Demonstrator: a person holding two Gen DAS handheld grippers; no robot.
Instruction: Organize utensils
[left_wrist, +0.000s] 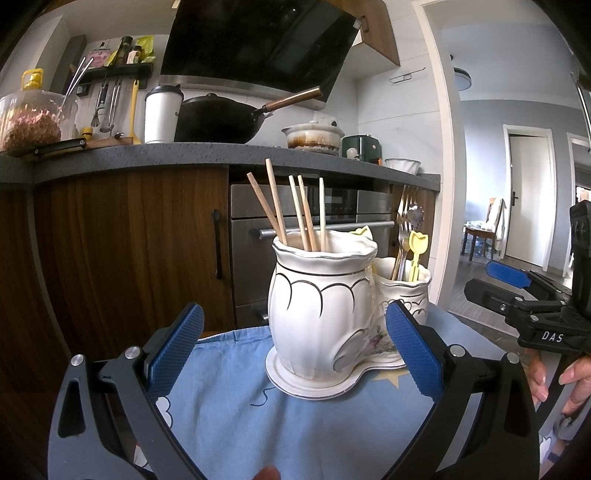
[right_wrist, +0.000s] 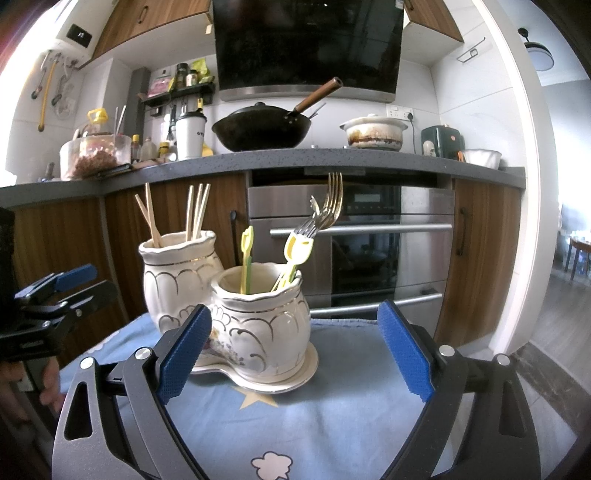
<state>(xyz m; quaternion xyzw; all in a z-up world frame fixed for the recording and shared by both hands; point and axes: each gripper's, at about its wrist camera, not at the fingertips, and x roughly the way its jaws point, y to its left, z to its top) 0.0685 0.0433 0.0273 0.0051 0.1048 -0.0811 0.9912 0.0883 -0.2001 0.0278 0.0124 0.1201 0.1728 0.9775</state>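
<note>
A white ceramic holder (right_wrist: 255, 332) of two joined pots on one base stands on a blue cloth (right_wrist: 325, 413) in front of a kitchen counter (right_wrist: 295, 158) and oven (right_wrist: 369, 240). Seen from the right wrist, the far-left pot (right_wrist: 173, 273) holds wooden chopsticks (right_wrist: 195, 212); the nearer pot (right_wrist: 266, 321) holds yellow picks (right_wrist: 246, 258) and metal forks (right_wrist: 328, 206), their tines up. The right gripper (right_wrist: 295, 350) hangs low over the cloth with its blue fingers (right_wrist: 404, 350) wide apart; the nearer pot stands between them, touching neither. In the left wrist view the left gripper (left_wrist: 293, 345) is also spread, empty, its fingers (left_wrist: 177, 347) flanking the chopstick pot (left_wrist: 317, 295), with the fork pot (left_wrist: 406, 288) just behind to the right. A wok (right_wrist: 262, 129) and a clay pot (right_wrist: 373, 133) sit on the counter
</note>
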